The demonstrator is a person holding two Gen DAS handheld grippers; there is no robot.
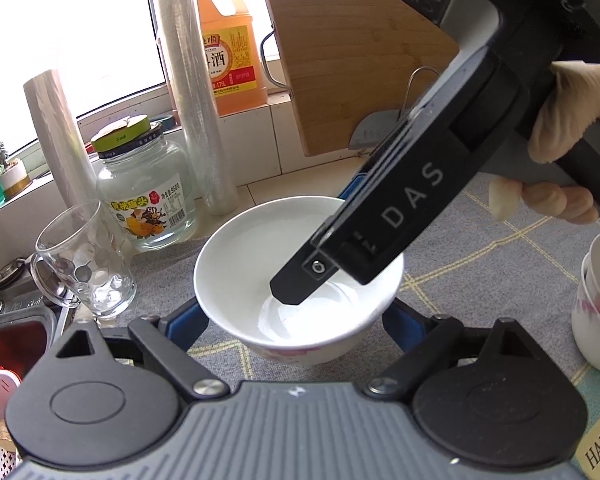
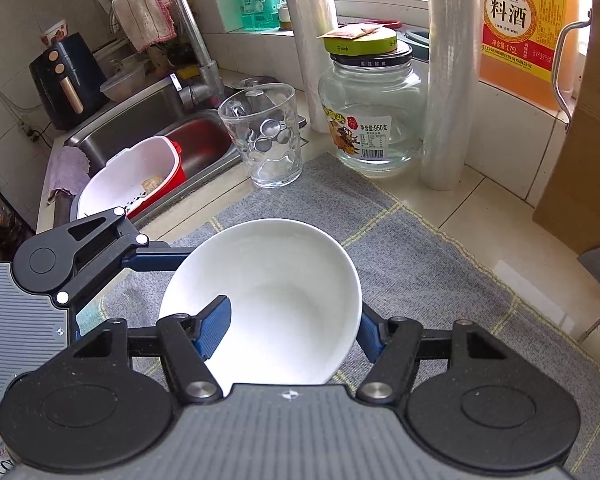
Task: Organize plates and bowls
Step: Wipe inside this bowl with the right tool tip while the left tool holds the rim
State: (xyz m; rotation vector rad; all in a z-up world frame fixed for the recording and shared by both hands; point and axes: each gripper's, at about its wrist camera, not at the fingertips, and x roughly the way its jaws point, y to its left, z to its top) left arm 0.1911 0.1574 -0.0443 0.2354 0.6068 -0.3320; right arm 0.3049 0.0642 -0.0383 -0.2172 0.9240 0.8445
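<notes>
A white bowl [image 1: 240, 260] with a pink flower print low on its side hangs just above the grey cloth. My left gripper [image 1: 292, 320] clasps it from both sides, a blue pad [image 1: 184, 322] against each flank. My right gripper [image 2: 292, 332] is shut on the same bowl [image 2: 284, 276]: one blue pad [image 2: 216, 328] lies inside the wall and the other outside on the right. In the left wrist view its inner finger [image 1: 296, 284] reaches down into the bowl, with a gloved hand [image 1: 568, 112] on its handle. Two more stacked flowered bowls [image 1: 596, 304] stand at the right edge.
Beyond the bowl stand a glass tumbler [image 2: 266, 136], a lidded glass jar [image 2: 374, 116], two rolls of film [image 2: 448, 92] and an orange bottle [image 2: 528, 28]. A wooden cutting board [image 1: 352, 64] leans on the wall. The sink [image 2: 148, 120] with a red-and-white basket [image 2: 140, 172] lies at the left.
</notes>
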